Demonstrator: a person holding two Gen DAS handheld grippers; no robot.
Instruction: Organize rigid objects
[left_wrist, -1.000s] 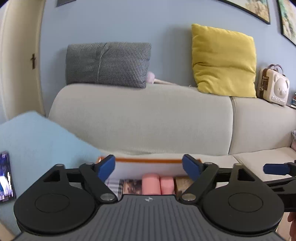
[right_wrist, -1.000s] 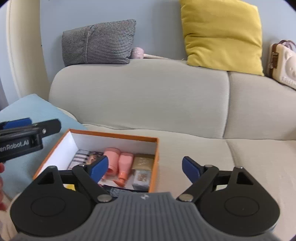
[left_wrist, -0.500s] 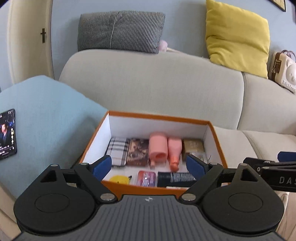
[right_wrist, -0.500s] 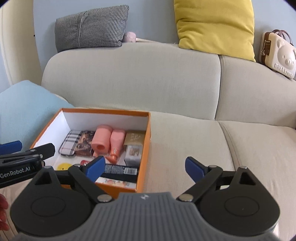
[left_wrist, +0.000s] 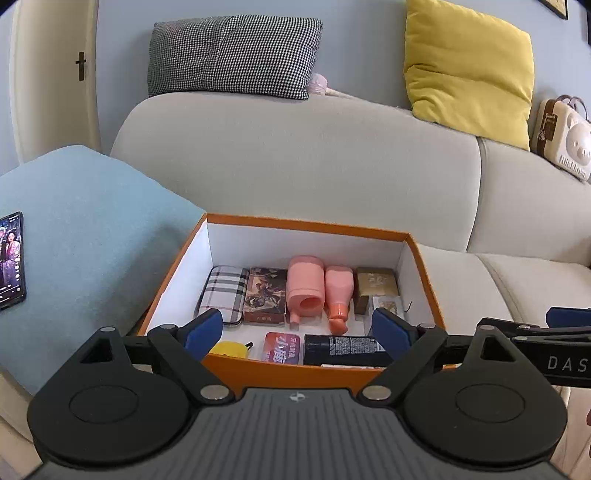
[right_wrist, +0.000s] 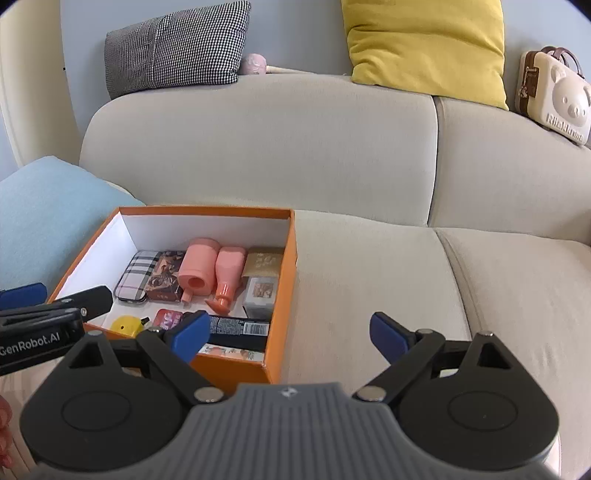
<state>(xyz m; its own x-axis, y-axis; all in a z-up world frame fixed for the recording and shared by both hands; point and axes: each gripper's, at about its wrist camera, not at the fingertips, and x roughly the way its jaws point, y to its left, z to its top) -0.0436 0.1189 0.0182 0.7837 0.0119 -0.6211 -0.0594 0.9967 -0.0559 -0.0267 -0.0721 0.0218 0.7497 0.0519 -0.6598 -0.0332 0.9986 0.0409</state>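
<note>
An orange box (left_wrist: 306, 224) with white inner walls sits on the beige sofa seat; it also shows in the right wrist view (right_wrist: 286, 280). Inside lie a plaid case (left_wrist: 223, 293), a dark card box (left_wrist: 266, 295), two pink bottles (left_wrist: 306, 291) (left_wrist: 338, 291), a gold box (left_wrist: 375, 282), a yellow item (left_wrist: 229, 349), a red tin (left_wrist: 282, 348) and a black tube (left_wrist: 345, 349). My left gripper (left_wrist: 298, 328) is open and empty above the box's near edge. My right gripper (right_wrist: 286, 334) is open and empty beside the box's right front corner.
A light blue cushion (left_wrist: 81, 229) with a phone (left_wrist: 11, 258) on it lies left of the box. A checked pillow (left_wrist: 232, 55), a yellow pillow (left_wrist: 469, 66) and a cream bear case (left_wrist: 565, 144) rest on the sofa back. The bare seat (right_wrist: 369, 280) extends right.
Both grippers have risen and tilted down, so the box's contents have come into fuller view. Both stay open and empty.
</note>
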